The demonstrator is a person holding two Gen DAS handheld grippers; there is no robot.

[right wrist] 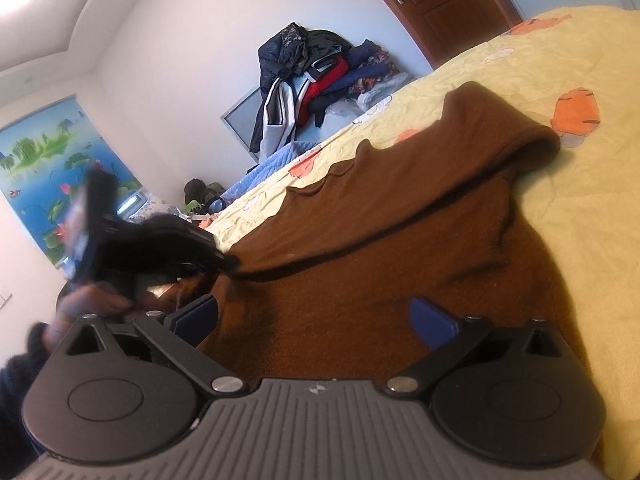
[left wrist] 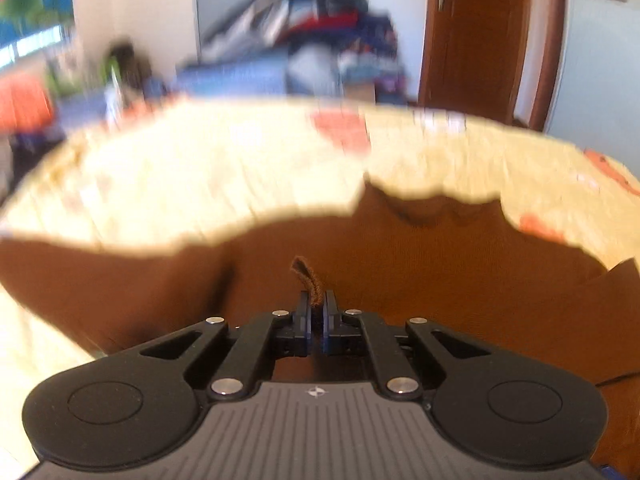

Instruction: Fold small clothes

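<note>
A: Start close. What is the left tool [left wrist: 316,310] doing?

B: Its two fingers are pressed together on a thin fold of the brown sweater [left wrist: 400,264]; a little loop of brown knit sticks up from between the pads. The left wrist view is blurred beyond that.

A: And the right tool [right wrist: 314,316]?

B: Spread wide. Its blue pads [right wrist: 434,320] stand well apart with nothing between them, held just over the near part of the brown sweater [right wrist: 400,248].

A: Where does the sweater lie?

B: On the bed [right wrist: 580,220], over a pale yellow quilt printed with orange shapes. It takes up the near part of the bed in both views. In the right wrist view one layer is drawn over the body of the garment, and a dark shadow line marks the lifted edge. The far part ends in a rounded, rolled edge near an orange print.

A: Is the left tool seen from the right side?

B: Yes, blurred, at the left of the right wrist view [right wrist: 224,260], its tip at that lifted edge of the sweater. The person's hand [right wrist: 88,304] grips its handle below.

A: Farther off?

B: Past the far edge of the bed, a heap of clothes [right wrist: 312,84] is stacked against the white wall. A wooden door [right wrist: 432,4] stands to the right, and a blue and green landscape poster [right wrist: 60,168] hangs at the left.
</note>
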